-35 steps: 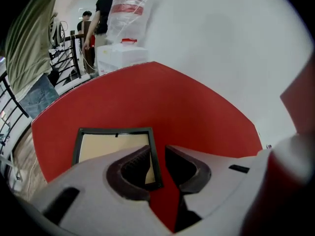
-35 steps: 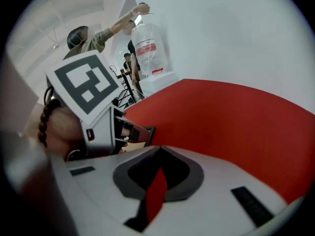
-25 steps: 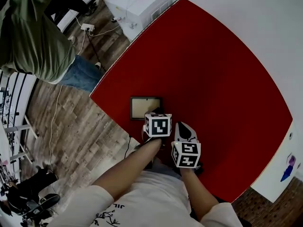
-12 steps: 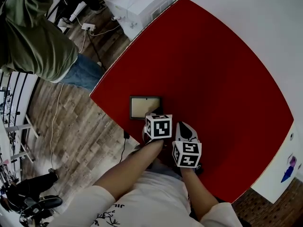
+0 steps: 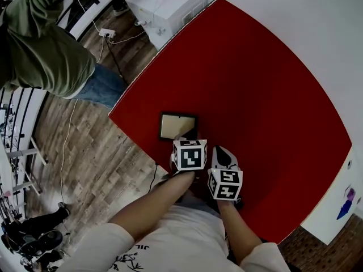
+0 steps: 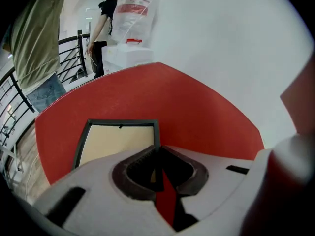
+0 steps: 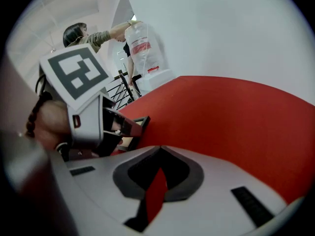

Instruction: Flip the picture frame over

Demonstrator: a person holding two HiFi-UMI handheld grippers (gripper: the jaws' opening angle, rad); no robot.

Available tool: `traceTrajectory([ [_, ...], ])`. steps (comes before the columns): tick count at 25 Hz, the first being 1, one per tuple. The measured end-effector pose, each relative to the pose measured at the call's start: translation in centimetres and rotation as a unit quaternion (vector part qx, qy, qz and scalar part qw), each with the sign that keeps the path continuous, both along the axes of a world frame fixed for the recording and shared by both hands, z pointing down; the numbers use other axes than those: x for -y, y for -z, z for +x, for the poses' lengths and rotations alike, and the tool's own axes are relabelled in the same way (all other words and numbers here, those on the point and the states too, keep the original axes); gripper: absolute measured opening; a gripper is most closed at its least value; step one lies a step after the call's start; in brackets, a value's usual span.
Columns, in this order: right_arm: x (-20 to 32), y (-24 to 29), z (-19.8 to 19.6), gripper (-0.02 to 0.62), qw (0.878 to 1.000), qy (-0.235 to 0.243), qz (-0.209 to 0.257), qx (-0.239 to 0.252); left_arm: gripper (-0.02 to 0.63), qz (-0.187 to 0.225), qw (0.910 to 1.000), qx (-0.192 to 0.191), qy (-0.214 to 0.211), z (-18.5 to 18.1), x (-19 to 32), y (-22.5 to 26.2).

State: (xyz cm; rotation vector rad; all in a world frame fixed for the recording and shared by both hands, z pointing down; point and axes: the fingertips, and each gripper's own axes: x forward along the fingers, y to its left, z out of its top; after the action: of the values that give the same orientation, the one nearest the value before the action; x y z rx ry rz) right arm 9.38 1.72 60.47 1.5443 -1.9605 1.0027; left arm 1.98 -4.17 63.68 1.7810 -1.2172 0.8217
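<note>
The picture frame is dark-rimmed with a tan panel and lies near the left edge of the red table. My left gripper is at its near right corner. In the left gripper view the frame runs its right rim in between the jaw tips of the left gripper. The jaws have just been closing and now pinch that rim. The right gripper view shows the left gripper clamping the frame at its corner. My right gripper rests beside it, and its tips meet with nothing between them.
A white box with a red item on top stands beyond the table's far left corner. A person in a green jacket stands on the wooden floor to the left, near cables and a power strip. A clear plastic bag is held above the box.
The left jaws have closed onto the frame's near right corner. The frame has shifted slightly away and to the right. The right gripper has stayed where it was.
</note>
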Motion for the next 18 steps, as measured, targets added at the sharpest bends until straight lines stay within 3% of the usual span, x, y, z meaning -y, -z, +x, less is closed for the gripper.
traceTrajectory([
  [9,0.6,0.2,0.3,0.005,1.000,0.004,0.005,0.008,0.048,-0.011,0.9931,-0.117,0.009,0.7,0.7,5.5],
  [18,0.9,0.1,0.1,0.005,1.000,0.005,0.009,0.007,0.048,-0.045,0.9622,-0.266,0.041,1.4,1.4,8.2],
])
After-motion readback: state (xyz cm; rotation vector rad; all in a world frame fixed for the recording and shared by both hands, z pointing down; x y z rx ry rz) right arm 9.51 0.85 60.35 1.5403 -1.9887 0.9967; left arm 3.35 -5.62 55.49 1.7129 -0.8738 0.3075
